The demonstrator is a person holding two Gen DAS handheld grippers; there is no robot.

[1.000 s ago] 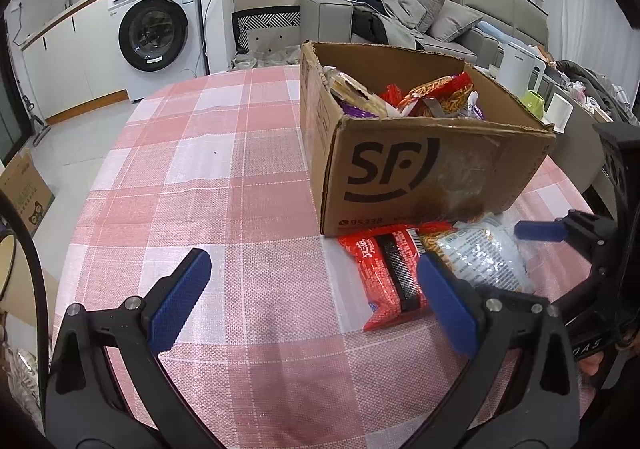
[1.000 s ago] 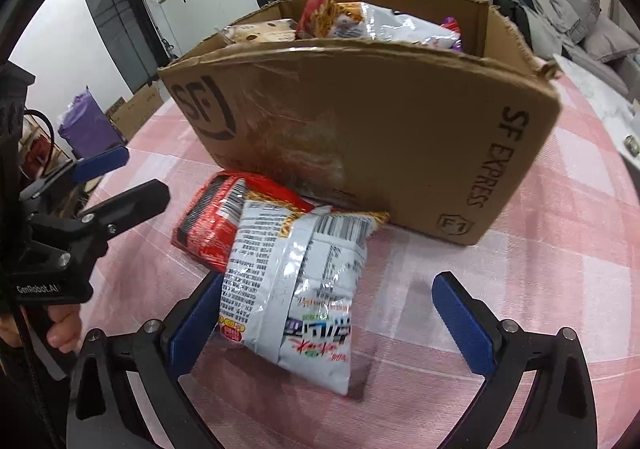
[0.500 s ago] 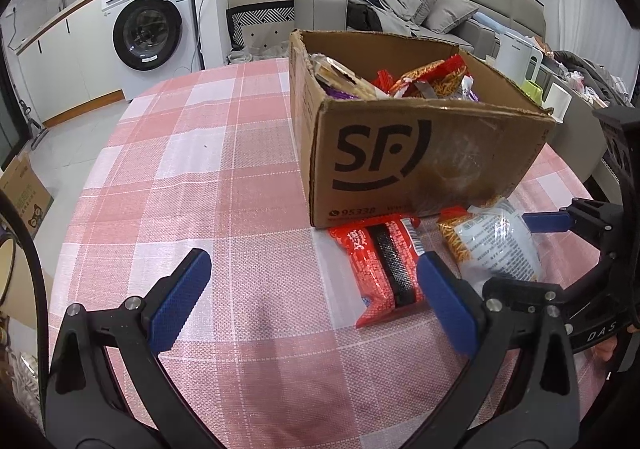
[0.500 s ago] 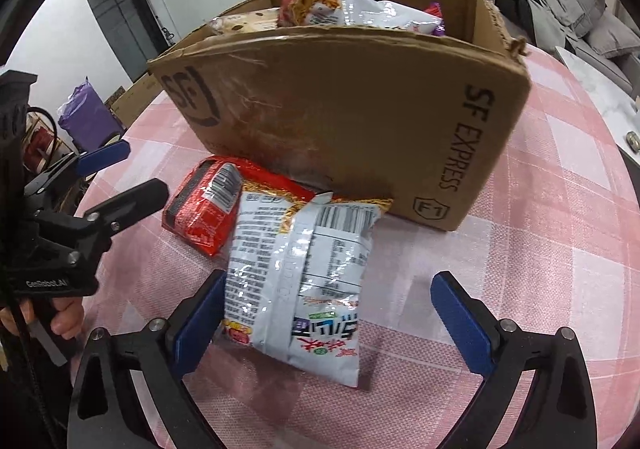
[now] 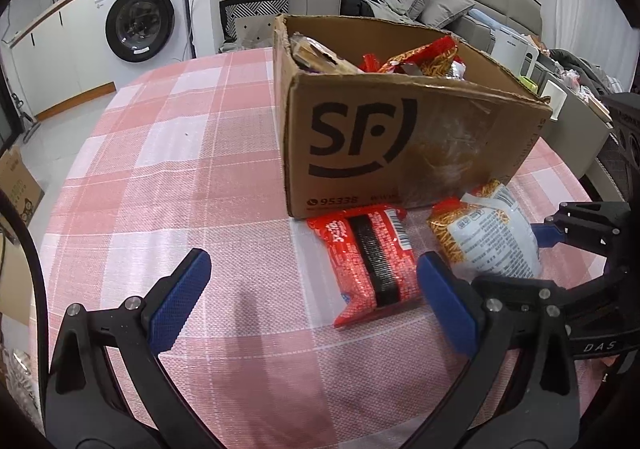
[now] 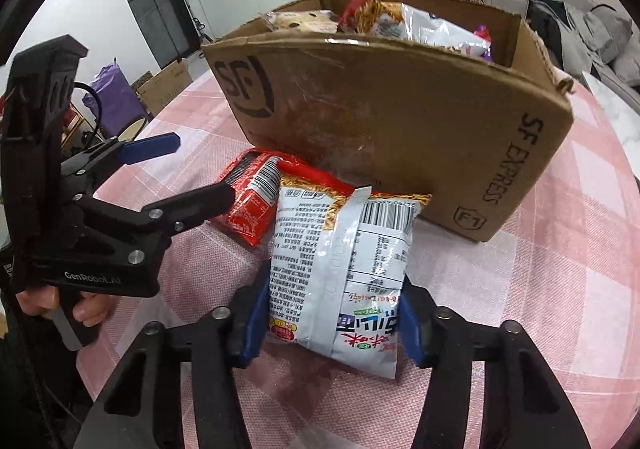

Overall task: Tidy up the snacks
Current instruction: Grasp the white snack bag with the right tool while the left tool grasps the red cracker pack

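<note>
Closing on the white noodle packet (image 6: 340, 273), the right gripper (image 6: 332, 319) has both blue fingers (image 6: 254, 323) pressed against the packet's sides, low on the checked tabletop (image 6: 560, 269). Just beyond the fingers stands the cardboard box (image 6: 400, 117) of snacks. A red packet (image 5: 368, 261) lies between the left gripper (image 5: 316, 297) fingers' spread-apart tips, untouched.
</note>
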